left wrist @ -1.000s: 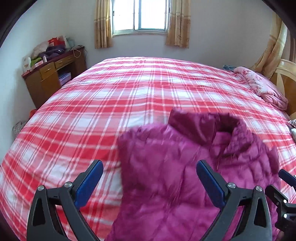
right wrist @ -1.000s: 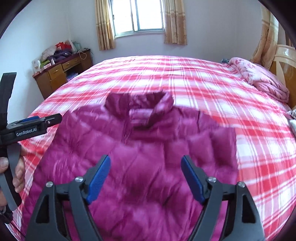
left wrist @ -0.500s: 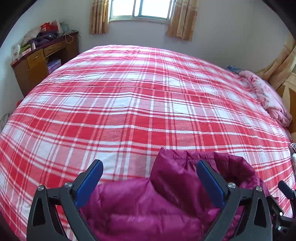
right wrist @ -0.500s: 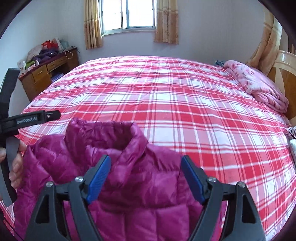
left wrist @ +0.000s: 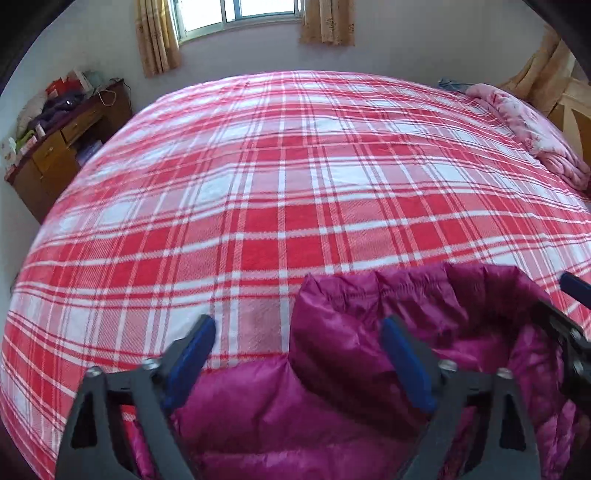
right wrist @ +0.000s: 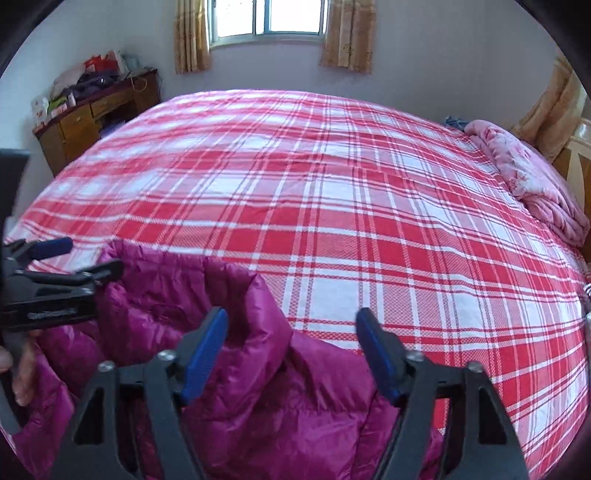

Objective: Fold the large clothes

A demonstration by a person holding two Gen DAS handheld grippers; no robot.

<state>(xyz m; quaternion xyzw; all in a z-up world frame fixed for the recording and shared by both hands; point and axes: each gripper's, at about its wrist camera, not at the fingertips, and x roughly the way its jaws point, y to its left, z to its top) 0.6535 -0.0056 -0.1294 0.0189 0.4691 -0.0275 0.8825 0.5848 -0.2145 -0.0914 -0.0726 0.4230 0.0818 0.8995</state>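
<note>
A magenta quilted puffer jacket [left wrist: 332, 387] lies on the near part of a bed with a red and white plaid cover [left wrist: 288, 192], its stand-up collar [left wrist: 406, 295] toward the far side. My left gripper [left wrist: 295, 354] is open, low over the jacket's left shoulder and collar. My right gripper [right wrist: 291, 347] is open over the jacket [right wrist: 258, 406] at its right shoulder, by the collar [right wrist: 177, 273]. Neither holds cloth. The left gripper also shows at the left edge of the right wrist view [right wrist: 55, 266].
A wooden desk [left wrist: 62, 144] with clutter stands against the left wall. A pink folded quilt [left wrist: 532, 133] lies at the bed's right side by a wooden headboard [left wrist: 572, 110]. A curtained window [left wrist: 258, 11] is at the back.
Both grippers have dropped low and close to the jacket's collar end. The jacket now fills only the bottom of both views. Both stay open.
</note>
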